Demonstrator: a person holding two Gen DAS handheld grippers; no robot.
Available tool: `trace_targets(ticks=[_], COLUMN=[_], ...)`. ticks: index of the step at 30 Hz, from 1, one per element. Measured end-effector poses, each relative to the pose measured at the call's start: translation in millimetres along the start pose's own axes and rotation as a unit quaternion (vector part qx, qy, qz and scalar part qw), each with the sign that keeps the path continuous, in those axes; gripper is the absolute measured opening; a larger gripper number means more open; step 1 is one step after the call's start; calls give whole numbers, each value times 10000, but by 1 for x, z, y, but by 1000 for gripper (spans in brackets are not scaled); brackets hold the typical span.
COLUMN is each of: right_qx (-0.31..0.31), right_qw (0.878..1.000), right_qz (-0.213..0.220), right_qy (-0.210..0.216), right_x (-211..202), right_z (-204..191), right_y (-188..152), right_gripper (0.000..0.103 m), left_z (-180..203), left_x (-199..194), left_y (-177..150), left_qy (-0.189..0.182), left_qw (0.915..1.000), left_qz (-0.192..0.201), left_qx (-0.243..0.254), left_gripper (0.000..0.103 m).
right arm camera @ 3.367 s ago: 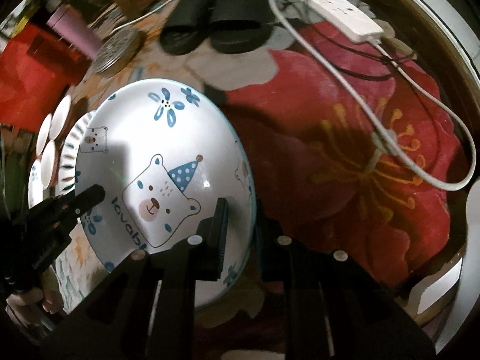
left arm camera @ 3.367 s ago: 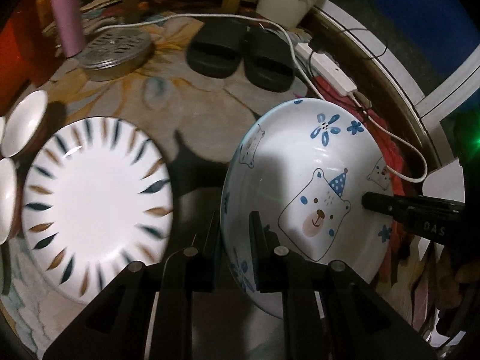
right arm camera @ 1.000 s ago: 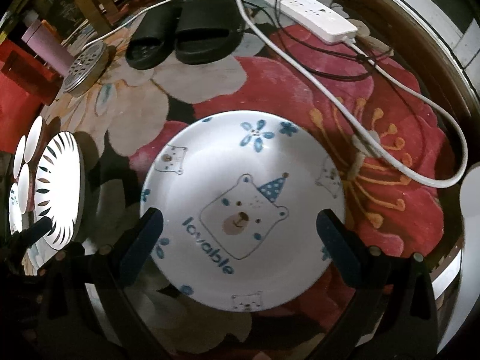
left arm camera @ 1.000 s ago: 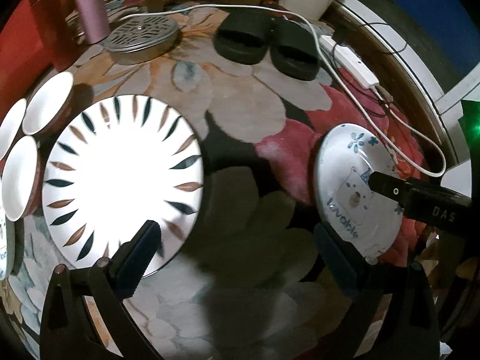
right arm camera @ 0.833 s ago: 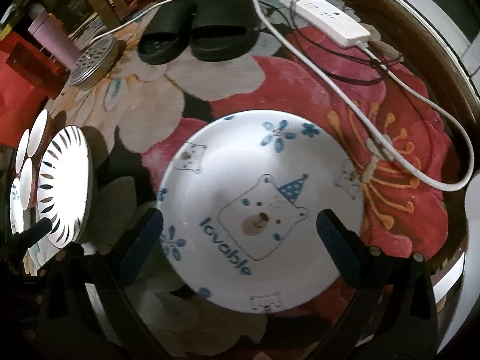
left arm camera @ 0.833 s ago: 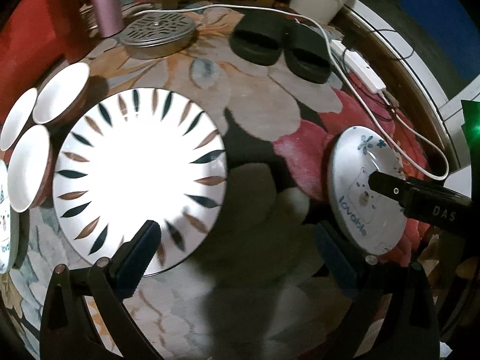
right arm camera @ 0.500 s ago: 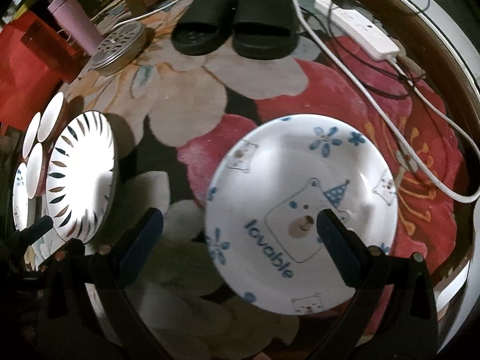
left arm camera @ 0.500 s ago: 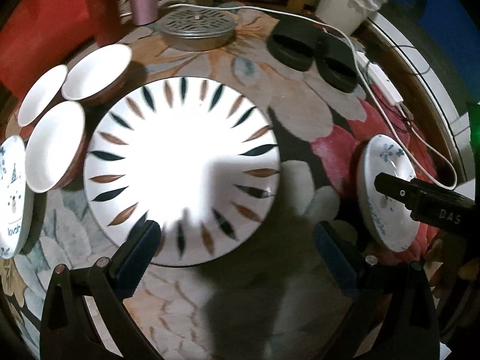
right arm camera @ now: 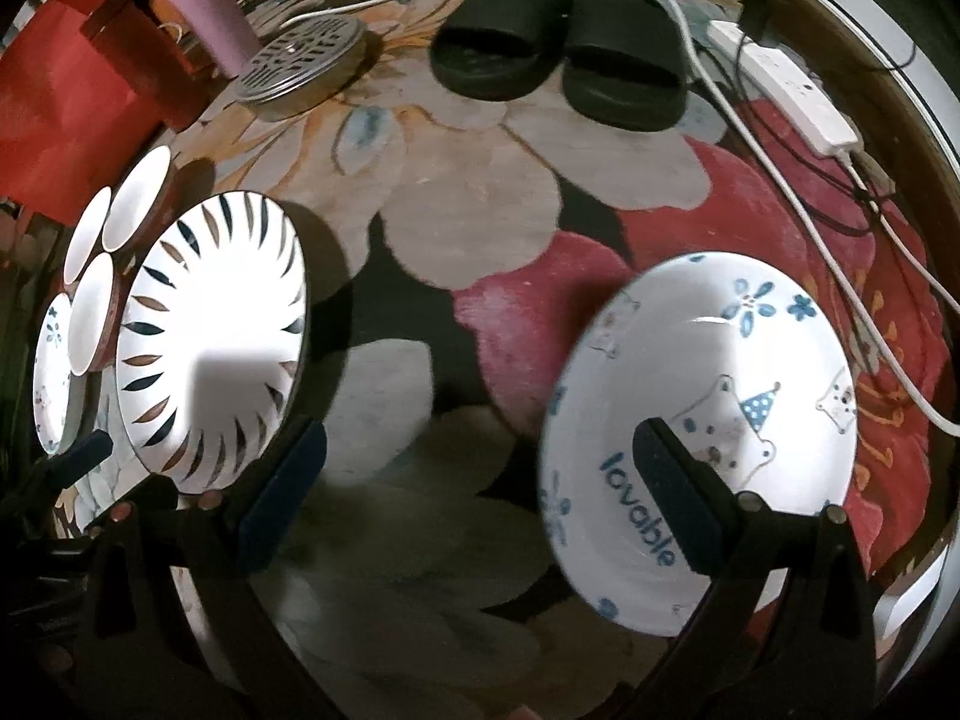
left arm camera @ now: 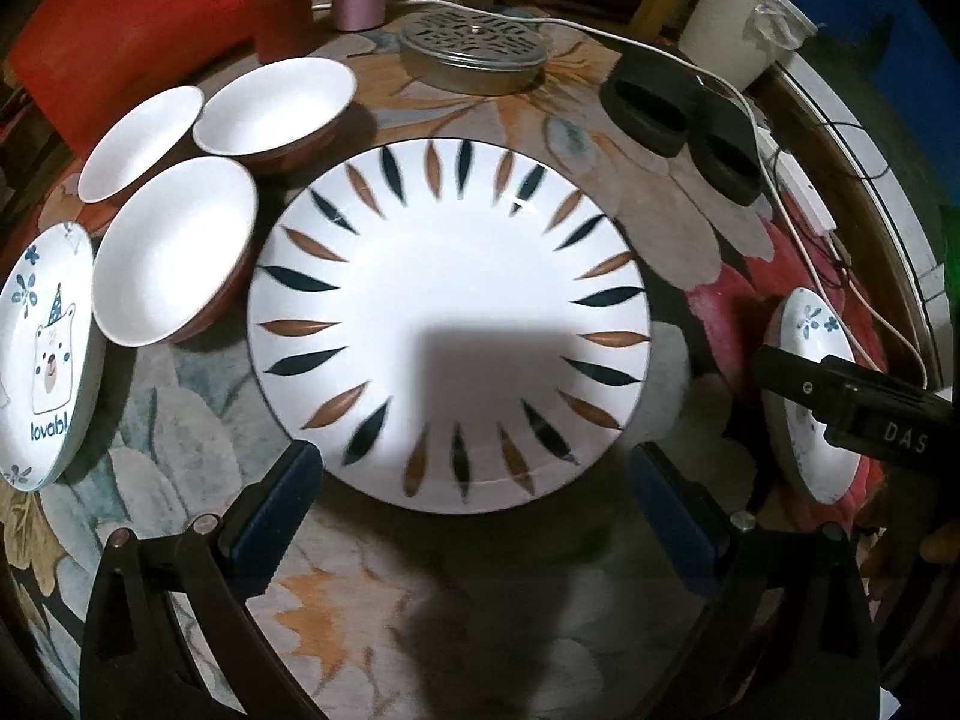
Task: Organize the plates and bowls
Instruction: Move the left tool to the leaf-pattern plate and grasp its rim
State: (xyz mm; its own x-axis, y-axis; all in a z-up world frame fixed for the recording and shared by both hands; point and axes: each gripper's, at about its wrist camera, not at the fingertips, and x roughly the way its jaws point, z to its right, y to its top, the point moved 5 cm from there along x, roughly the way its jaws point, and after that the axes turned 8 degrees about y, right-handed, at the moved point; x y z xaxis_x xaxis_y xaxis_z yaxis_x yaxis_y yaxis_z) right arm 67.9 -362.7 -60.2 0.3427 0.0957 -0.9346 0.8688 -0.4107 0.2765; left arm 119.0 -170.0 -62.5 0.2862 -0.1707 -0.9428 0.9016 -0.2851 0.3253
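Both tongs stand wide open and hold nothing. The left tongs [left arm camera: 474, 504] face the leaf plate [left arm camera: 450, 324], which lies flat on the floral counter [left arm camera: 420, 600] at the centre of the left view, its near rim between the two fingers but touching neither. At 9 to 10 o'clock of that plate sit three bowls [left arm camera: 174, 252], clustered and touching or nearly so, and a bear plate [left arm camera: 45, 354] lies at the far 9 o'clock edge. A second bear plate [right arm camera: 702, 438] rests well apart at 3 o'clock; in the right view it lies flat on a red flower of the counter, and the right tongs [right arm camera: 474, 480] hover beside it, one finger [right arm camera: 678, 498] overlapping its near rim without a visible grip. Slippers [right arm camera: 558, 72], a metal tin [left arm camera: 474, 54] and a cable [right arm camera: 780, 180] lie toward 12 o'clock. Judged step: the right-hand bear plate is set down and free, and the left tongs are lining up on the leaf plate. The next move likely calls for lowering one finger under the near rim, closing on it, and lifting level, since the glazed rim could slip.
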Motion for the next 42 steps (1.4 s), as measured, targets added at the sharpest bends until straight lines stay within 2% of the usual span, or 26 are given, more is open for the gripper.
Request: trace_targets(ticks=[7, 12, 15, 17, 18, 20, 22, 23, 25, 26, 28, 32, 42], right_qx=[-265, -378, -350, -307, -305, -329, -384, -429, -519, -569, -704, -903, -970], right_qw=[9996, 9987, 9973, 9961, 9955, 9940, 9925, 9919, 9903, 9897, 9884, 9866, 9869], right_qz=[-13, -56, -229, -374, -438, -544, -628, -663, -741, -760, -768, -813, -767], right_qy=[111, 346, 603, 738, 785, 893, 971, 999, 1054, 1073, 1107, 1091, 1036], right_x=[15, 33, 49, 58, 63, 72, 79, 82, 88, 90, 92, 94, 89], right_z=[-24, -44, -56, -58, -60, -65, -70, -72, -77, -80, -84, -90, -91], right_y=[15, 28, 36, 39, 41, 46, 49, 51, 54, 56, 58, 59, 50], right_gripper=[103, 101, 90, 75, 71, 60, 50, 44, 36, 30, 25, 24, 22], left_z=[-51, -78, -86, -89, -90, -93, -96, -97, -98, -98, -98, -91, -89], left_x=[6, 13, 19, 24, 27, 33, 39, 42, 49, 52, 53, 53, 51], left_y=[6, 12, 17, 19, 20, 21, 21, 21, 20, 20, 20, 26, 25], left_qy=[179, 211, 161, 96, 73, 46, -7, -32, 9, -20, -57, -206, -72], left_qw=[9974, 9935, 9916, 9897, 9887, 9866, 9841, 9831, 9819, 9815, 9817, 9848, 9872], left_qz=[24, 17, 2, -46, -76, -161, -237, -265, -372, -405, -366, -352, -300], left_qx=[-691, -1119, -1285, -1425, -1498, -1622, -1759, -1813, -1855, -1869, -1869, -1691, -1567], left_gripper=[102, 101, 101, 98, 96, 84, 78, 62, 42, 37, 35, 15, 15])
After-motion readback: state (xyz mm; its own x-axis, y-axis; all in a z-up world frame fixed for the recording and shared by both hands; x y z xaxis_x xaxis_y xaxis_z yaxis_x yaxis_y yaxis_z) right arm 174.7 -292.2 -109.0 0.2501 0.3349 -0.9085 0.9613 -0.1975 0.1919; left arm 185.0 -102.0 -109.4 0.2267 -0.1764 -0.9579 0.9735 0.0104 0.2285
